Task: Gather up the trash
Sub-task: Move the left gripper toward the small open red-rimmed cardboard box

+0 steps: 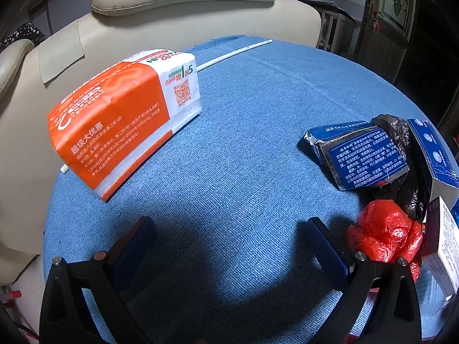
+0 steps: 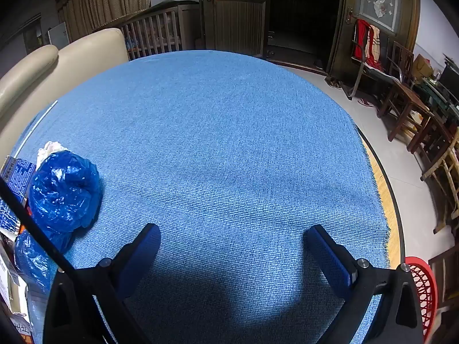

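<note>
Both claws hang spread apart and empty over the blue woven tabletop [image 2: 229, 143]. The trash sits between my hands: a crumpled red plastic bag [image 1: 384, 230] lies just right of my left claw [image 1: 229, 226], nearly touching its right finger, and a crumpled blue plastic bag [image 2: 64, 190] lies left of my right claw [image 2: 233, 232], a bit farther off. I judge the left claw nearer, so a short swing right should reach the red bag.

A cream leather sofa [image 1: 178, 8] stands beyond the blue-clothed bench [image 2: 229, 132]. Dark wooden doors [image 2: 235, 8] lie ahead, wooden chairs [image 2: 410, 111] to the right on grey floor [image 2: 373, 132].
</note>
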Demonstrator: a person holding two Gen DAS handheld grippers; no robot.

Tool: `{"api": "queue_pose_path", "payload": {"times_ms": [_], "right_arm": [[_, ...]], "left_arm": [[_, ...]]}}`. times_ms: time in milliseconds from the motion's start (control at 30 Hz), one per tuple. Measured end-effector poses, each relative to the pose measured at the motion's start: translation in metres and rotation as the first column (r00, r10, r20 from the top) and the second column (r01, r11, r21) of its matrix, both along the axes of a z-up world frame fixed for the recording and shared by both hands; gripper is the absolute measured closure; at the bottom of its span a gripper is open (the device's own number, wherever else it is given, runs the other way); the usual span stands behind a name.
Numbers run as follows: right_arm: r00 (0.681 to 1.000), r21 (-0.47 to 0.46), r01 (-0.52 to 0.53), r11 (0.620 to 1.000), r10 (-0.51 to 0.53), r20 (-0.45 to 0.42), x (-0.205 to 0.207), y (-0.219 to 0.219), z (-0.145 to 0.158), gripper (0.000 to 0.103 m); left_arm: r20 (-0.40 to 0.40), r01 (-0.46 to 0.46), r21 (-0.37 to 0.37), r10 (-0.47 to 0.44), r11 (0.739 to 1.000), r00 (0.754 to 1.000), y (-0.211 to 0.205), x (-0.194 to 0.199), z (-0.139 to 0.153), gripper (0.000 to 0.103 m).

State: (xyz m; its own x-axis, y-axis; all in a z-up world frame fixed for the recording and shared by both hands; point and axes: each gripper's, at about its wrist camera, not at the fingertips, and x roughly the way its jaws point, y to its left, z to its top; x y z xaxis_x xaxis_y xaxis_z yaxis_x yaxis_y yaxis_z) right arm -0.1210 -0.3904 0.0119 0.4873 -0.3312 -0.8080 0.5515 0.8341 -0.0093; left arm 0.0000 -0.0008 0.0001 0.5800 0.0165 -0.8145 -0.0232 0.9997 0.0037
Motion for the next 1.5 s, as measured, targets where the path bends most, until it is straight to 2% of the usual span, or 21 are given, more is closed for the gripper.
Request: {"api": "queue_pose_path", "payload": {"times_ms": [233,333,467,600,767,900,1033,1167,1500], "right_arm": [[1.0,0.004,-0.001,1.0,0.001,0.002,0.0,-0.001,0.0,0.0],[1.0,0.002,0.0,1.0,0.0,0.001,0.0,-0.001,0.002,0.0],[0.999,0.029,-0.036,0.999,0.037,-0.023,-0.003,-0.006,0.009,0.0],[0.998,0.014,-0.027,1.0,0.027,0.049,-0.034,-0.002,0.036,0.0],[0.985,0.017,-0.095,0.995,0.091,0.144,-0.082,0.02,0.077,0.0],[0.971,0.041,-0.166,0.985,0.155,0.183,-0.117,0.049,0.094,0.0],[0.962,0.054,-0.186,0.981,0.17,0.214,-0.148,0.076,0.098,0.0],[0.965,0.056,-0.172,0.983,0.157,0.21,-0.168,0.102,0.094,0.0],[0.965,0.062,-0.158,0.985,0.141,0.22,-0.2,0.117,0.093,0.0]], "left_arm": [[0.0,0.002,-0.012,-0.002,1.0,1.0,0.0,0.0,0.0,0.0],[-0.006,0.031,-0.013,-0.032,0.999,0.999,0.001,-0.002,0.001,0.0],[0.007,0.05,0.017,-0.05,0.999,0.999,0.009,-0.022,0.013,0.0],[0.061,0.05,0.032,-0.051,0.998,0.997,0.021,-0.051,0.036,0.0],[0.1,0.046,0.016,-0.047,0.999,0.994,0.03,-0.096,0.065,0.0],[0.111,0.07,0.007,-0.07,0.998,0.991,0.029,-0.13,0.08,0.0],[0.112,0.111,-0.015,-0.108,0.994,0.988,0.02,-0.153,0.086,0.0],[0.123,0.151,-0.007,-0.149,0.989,0.981,0.009,-0.172,0.087,0.0],[0.126,0.191,-0.029,-0.186,0.981,0.974,-0.002,-0.196,0.086,0.0]]}}
